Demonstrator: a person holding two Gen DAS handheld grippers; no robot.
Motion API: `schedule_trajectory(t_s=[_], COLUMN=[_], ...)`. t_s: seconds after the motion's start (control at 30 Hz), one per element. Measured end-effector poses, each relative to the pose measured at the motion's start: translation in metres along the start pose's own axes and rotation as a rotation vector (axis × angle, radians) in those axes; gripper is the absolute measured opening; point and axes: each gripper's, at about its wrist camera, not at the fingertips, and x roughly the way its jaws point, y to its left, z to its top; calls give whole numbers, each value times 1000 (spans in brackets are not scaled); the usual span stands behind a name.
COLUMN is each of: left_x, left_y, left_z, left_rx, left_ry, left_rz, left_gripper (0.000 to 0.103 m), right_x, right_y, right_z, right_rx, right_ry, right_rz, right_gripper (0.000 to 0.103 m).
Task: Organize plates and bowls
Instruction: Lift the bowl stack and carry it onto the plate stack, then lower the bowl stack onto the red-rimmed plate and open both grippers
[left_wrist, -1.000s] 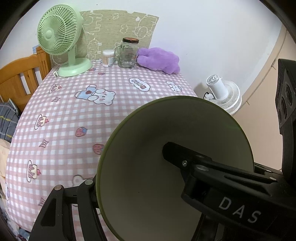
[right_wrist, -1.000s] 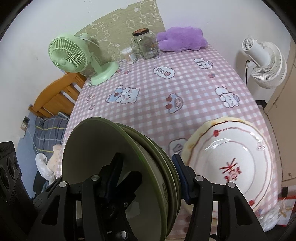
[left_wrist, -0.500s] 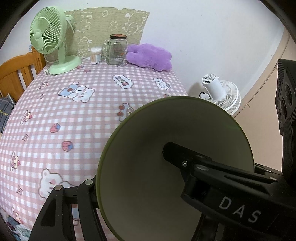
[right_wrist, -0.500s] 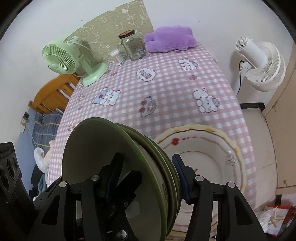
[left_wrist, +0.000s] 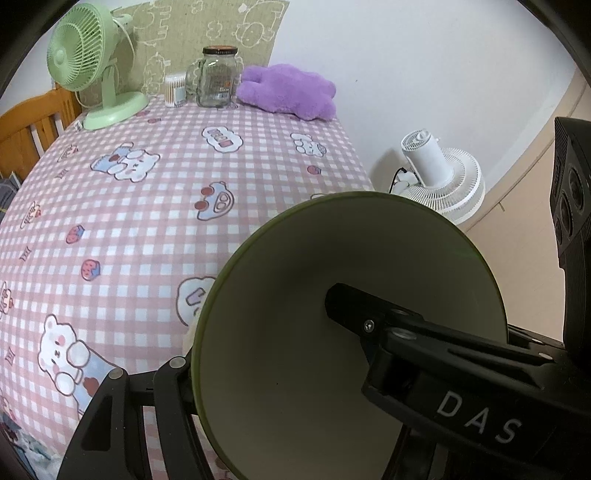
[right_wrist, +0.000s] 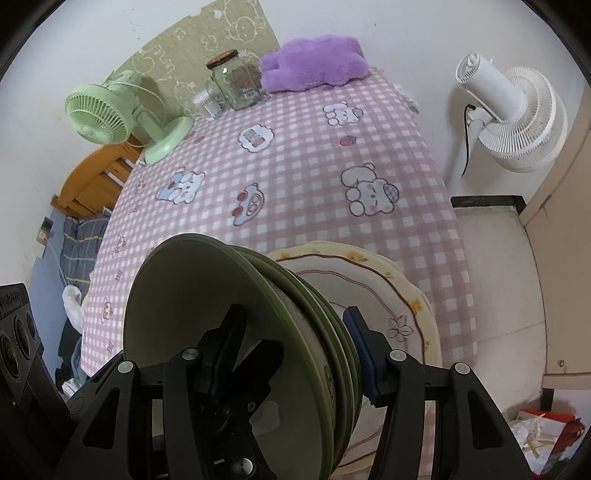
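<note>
Green bowls (right_wrist: 236, 332) gripped edge-on by both grippers.
Left gripper (left_wrist: 258, 332) and right gripper (right_wrist: 291, 339) clamp the stack above a near cream plate (right_wrist: 402, 295) on the checked tablecloth (right_wrist: 295, 177).

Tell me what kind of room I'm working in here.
Probably a bedroom at home: a wooden bed frame beside the table's bear-print cloth, a purple plush toy and a green desk fan.

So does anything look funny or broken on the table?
Nothing broken or spilled. The odd bit: the green bowls are held on edge, both grippers clamped on the stack, above the flowery plate. The purple plush toy lies beside the glass jar.
</note>
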Motion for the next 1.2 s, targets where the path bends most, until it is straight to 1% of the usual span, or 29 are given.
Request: schedule_trajectory(t_s=[0.33,0.43,0.73,1.03,1.2], left_x=[17,20,23,19,15], left_y=[-5,-6,-14,-16,-17], left_z=[-5,-4,-2,-7,-9], left_rx=[-31,-36,-38,-56,-59], left_ry=[52,51,32,14,10], left_rz=[22,34,71,96,130], left_gripper=[70,70,70,70,70], right_x=[16,21,24,21,16], right_y=[-16,-18,-23,-24,-22], right_z=[3,4,11,8,5], right_rx=[-1,-3,-38,-83,-105], right_ry=[60,75,59,45,32], right_rz=[0,3,13,33,43], right_gripper=[58,58,57,57,57])
